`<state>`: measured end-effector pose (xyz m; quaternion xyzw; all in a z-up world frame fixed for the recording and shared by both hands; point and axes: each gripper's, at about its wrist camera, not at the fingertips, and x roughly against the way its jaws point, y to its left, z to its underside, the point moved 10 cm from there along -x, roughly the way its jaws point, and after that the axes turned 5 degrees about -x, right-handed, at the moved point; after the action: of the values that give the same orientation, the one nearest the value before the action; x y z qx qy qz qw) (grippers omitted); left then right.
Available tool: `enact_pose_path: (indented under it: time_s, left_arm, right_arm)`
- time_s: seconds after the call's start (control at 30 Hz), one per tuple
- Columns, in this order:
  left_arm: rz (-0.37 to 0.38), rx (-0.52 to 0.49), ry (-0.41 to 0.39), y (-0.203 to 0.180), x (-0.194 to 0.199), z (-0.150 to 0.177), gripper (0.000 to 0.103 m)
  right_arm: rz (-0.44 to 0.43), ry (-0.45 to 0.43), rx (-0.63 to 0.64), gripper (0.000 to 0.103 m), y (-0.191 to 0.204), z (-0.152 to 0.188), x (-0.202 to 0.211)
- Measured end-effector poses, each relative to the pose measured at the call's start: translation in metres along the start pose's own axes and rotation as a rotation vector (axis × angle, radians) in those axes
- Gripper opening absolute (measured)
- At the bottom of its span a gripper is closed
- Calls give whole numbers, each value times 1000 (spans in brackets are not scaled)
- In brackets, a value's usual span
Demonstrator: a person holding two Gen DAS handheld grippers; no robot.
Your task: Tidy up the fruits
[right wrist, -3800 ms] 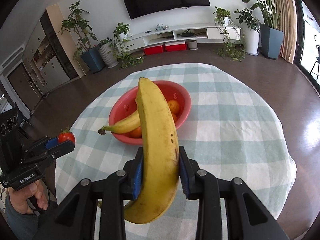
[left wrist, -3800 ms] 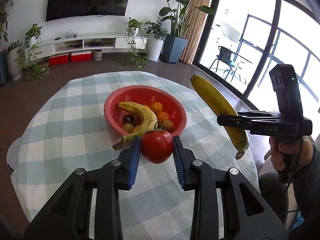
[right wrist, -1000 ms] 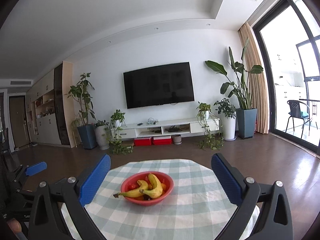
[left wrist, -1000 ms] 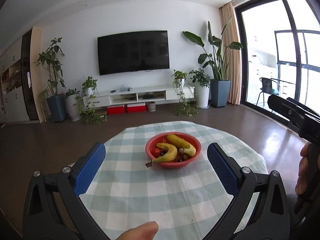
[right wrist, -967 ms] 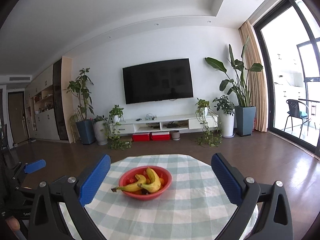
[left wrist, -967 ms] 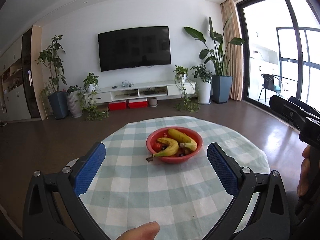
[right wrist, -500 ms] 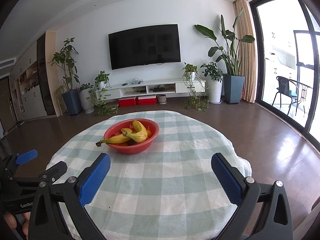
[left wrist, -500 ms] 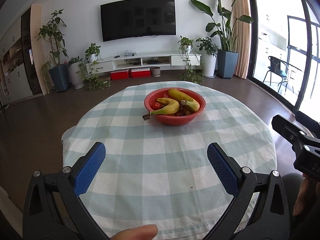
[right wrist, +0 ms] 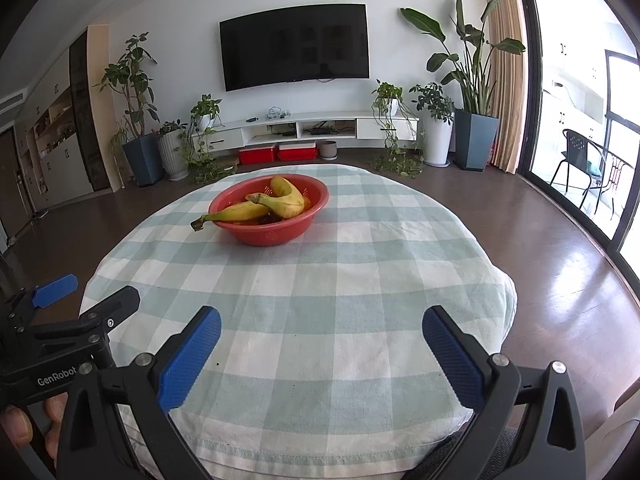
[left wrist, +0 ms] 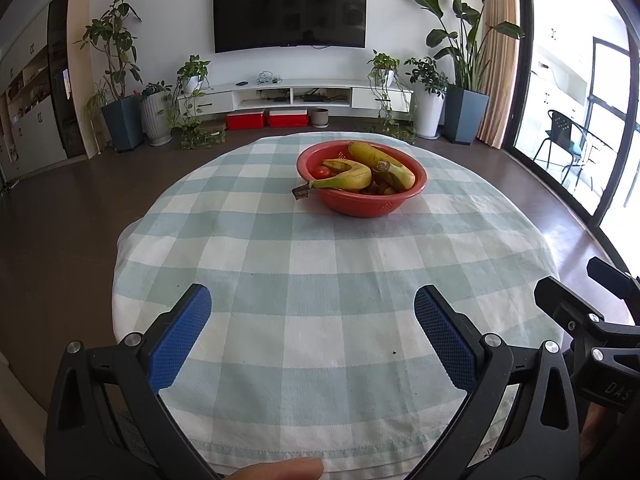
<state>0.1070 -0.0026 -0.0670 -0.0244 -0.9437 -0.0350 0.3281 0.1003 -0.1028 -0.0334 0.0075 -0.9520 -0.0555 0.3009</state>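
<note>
A red bowl [left wrist: 362, 204] [right wrist: 272, 232] sits on the far half of the round table with the checked cloth [left wrist: 320, 280] [right wrist: 320, 280]. Two bananas [left wrist: 344, 178] [right wrist: 286, 196] lie across its top. A red tomato [left wrist: 321, 172] shows behind them in the left wrist view, and small dark fruits lie underneath. My left gripper [left wrist: 312, 332] is open and empty over the near edge of the table. My right gripper [right wrist: 320, 344] is open and empty too, held beside it. Both are well short of the bowl.
A person's fingertip [left wrist: 272, 468] shows at the bottom of the left wrist view and a hand [right wrist: 24, 428] holds the left tool. Beyond the table are a TV console [left wrist: 296, 96], potted plants [left wrist: 460, 80] and a glass door [right wrist: 580, 120] on the right.
Earlier the left gripper held the tomato and the right a banana; both fruits now lie in the bowl. Both grippers have since tilted down towards the table, still wide open.
</note>
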Motion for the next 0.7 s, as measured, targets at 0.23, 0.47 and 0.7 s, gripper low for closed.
enact_pose_path:
  time_s: [0.23, 0.47, 0.7]
  left_arm:
    - [1, 7, 17, 1, -6, 6, 103]
    - [2, 7, 18, 1, -6, 6, 103]
    - [2, 7, 19, 1, -6, 6, 103]
  right_arm:
    - [-3, 29, -1, 103, 2, 7, -3]
    - [-6, 41, -2, 103, 2, 8, -4]
    - [-5, 49, -1, 103, 3, 10, -5]
